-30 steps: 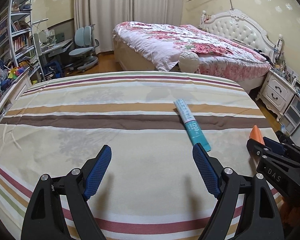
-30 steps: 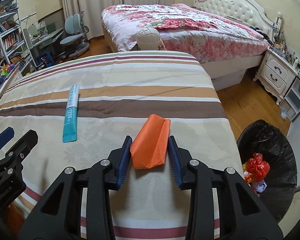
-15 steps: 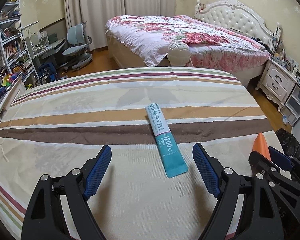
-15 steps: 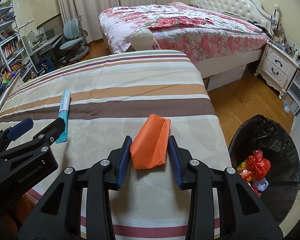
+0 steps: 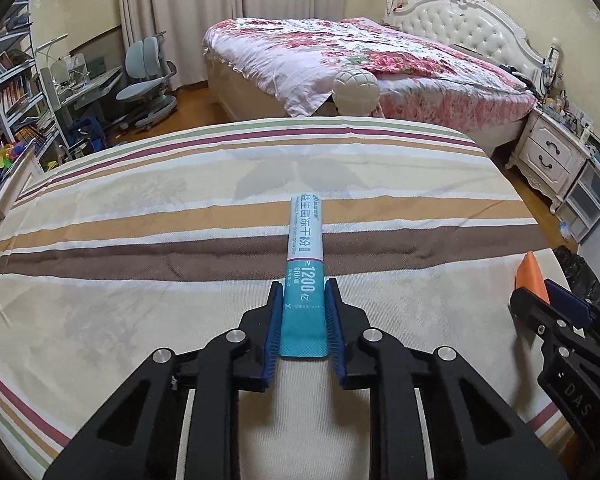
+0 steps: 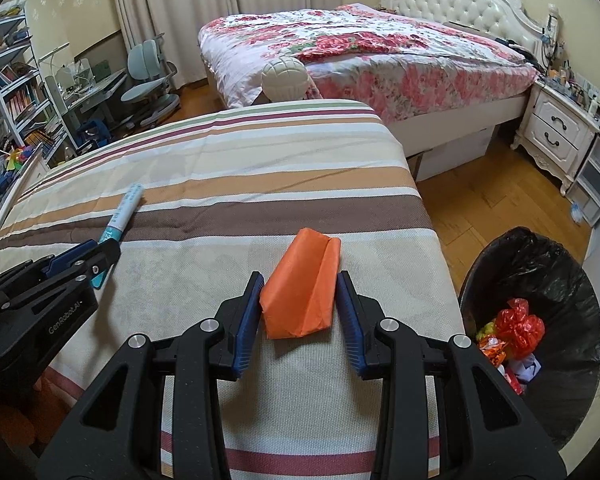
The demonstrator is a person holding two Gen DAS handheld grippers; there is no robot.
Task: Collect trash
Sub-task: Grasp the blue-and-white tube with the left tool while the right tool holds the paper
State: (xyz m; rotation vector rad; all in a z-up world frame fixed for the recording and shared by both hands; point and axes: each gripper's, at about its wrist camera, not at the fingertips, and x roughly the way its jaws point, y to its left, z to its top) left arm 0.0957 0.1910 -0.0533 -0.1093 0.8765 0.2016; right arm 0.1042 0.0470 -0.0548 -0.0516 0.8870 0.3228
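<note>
Left tool (image 5: 303,312) has closed on the sachet (image 5: 305,264); right tool (image 6: 299,304) clamps orange wrapper (image 6: 302,286), seemingly; bin (image 6: 540,264) lower right, neither dropped yet.

I'm in a home bedroom: floral-quilted bed (image 6: 364,52) with tufted headboard (image 6: 468,4), white nightstand (image 6: 560,136), bookshelf (image 5: 12,92), desk chair (image 5: 148,76).

Left tool (image 5: 303,322) clamped shut; right tool (image 6: 299,312) likewise

My pads (image 5: 275,322) blue, frames blk. Sachet (image 5: 304,280) teal/white, paper wad (image 6: 302,288) orange, sheet (image 5: 140,240) striped tan/brown/maroon/green, bin liner (image 6: 540,264) blk, far quilt (image 6: 360,44) pink floral.
</note>
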